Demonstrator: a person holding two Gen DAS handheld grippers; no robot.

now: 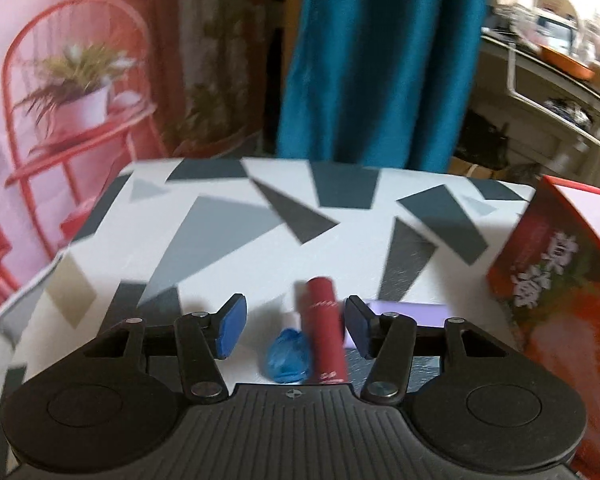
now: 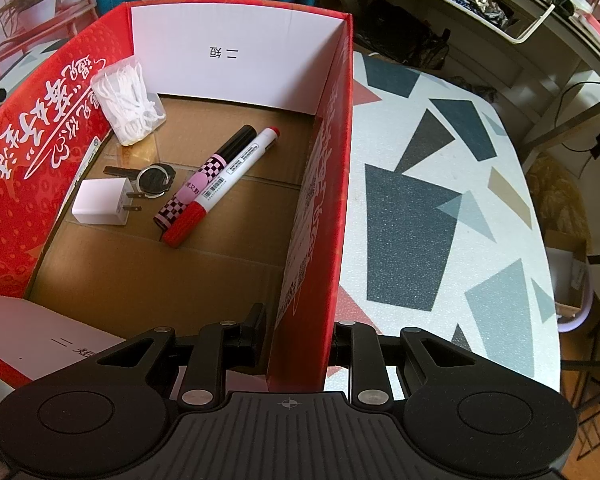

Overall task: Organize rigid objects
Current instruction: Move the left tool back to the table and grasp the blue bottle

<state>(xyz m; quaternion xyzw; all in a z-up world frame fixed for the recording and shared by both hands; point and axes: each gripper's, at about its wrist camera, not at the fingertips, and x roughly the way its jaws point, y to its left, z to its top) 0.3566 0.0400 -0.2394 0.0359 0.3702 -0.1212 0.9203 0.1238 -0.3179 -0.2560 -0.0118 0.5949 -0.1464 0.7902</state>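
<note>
My left gripper (image 1: 296, 326) open over red tube (image 1: 326, 340); right gripper (image 2: 300, 338) clamps red box wall (image 2: 320, 240).

Markers (image 2: 220, 184) in box (image 2: 328, 184)

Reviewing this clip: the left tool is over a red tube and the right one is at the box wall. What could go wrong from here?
1. The red tube sits off-centre, close to one pad of the open left tool; closing may nudge or roll it rather than grip it.
2. A crumpled blue item touches the tube and could get pinched along with it.
3. The right tool clamps the red box wall; a pull may tilt the box and shift the markers inside.
</note>
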